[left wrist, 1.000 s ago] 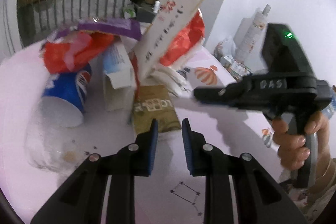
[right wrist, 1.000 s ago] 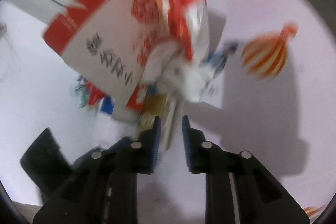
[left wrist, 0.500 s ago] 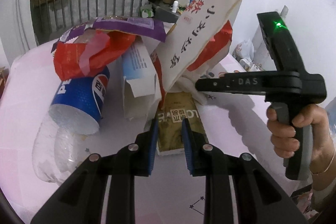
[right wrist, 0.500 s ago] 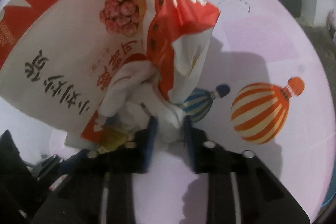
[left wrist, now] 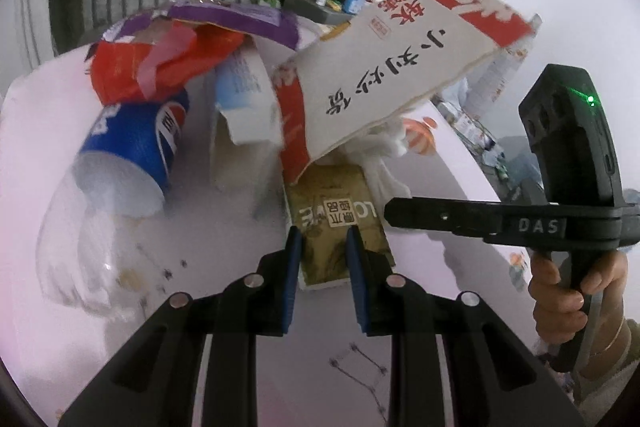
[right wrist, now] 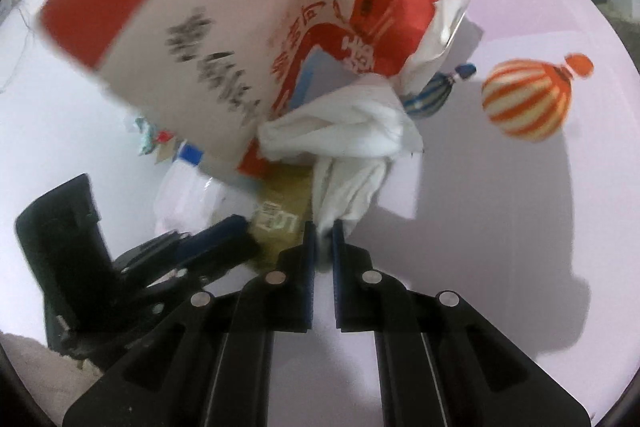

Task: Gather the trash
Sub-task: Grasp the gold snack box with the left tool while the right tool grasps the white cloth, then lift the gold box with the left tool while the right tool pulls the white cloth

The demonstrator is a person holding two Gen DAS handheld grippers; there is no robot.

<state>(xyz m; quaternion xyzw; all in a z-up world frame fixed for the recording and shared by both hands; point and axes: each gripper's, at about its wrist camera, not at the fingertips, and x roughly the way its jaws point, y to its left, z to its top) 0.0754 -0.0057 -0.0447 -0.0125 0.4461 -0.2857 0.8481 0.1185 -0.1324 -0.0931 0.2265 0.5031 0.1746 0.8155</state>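
- The right gripper is seen closing its jaws on the near tail of a crumpled white tissue; the pads appear to pinch it already, though blur leaves this unsure.
- The tissue lies on the pink table, under a tilted red-and-white carton.
- The left gripper is held slightly parted, empty, above a gold packet.
- A Pepsi bottle lies far left.

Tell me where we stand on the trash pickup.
Nothing looks collected yet. In hand: the right claw is closing on the white tissue. Left: the blue cup, clear bottle, red-and-white box and brown packet lie piled on the table. The left claw hovers, holding nothing.
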